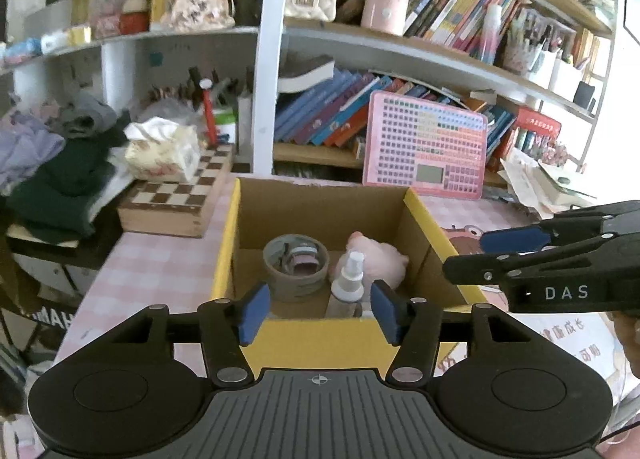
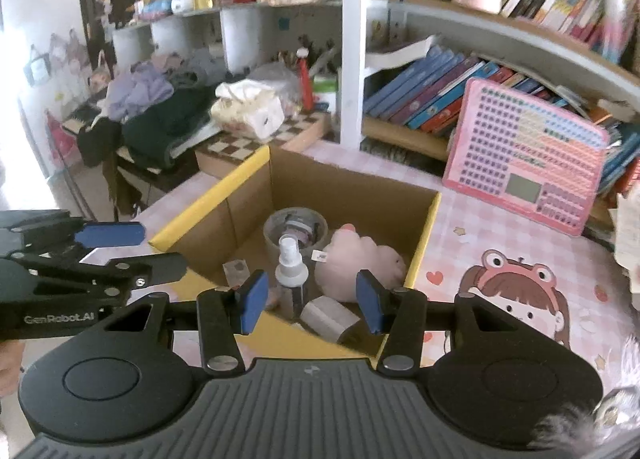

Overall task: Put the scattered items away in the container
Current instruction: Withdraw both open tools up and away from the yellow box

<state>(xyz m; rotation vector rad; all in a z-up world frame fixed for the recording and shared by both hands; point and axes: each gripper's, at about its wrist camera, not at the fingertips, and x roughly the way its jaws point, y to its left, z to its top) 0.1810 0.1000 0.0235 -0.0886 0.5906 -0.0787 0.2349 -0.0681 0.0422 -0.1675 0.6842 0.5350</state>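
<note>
Inside the cardboard box (image 2: 420, 251) on the desk (image 2: 500, 243), the light, slippery spray bottle (image 2: 291, 267) would best be gripped mid-body, while both the left tongs (image 1: 318, 311) and right tongs (image 2: 308, 301) are held open and empty.

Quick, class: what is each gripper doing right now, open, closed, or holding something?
Left gripper: open, holding nothing, above the box.
Right gripper: open, holding nothing, above the same box.
</note>
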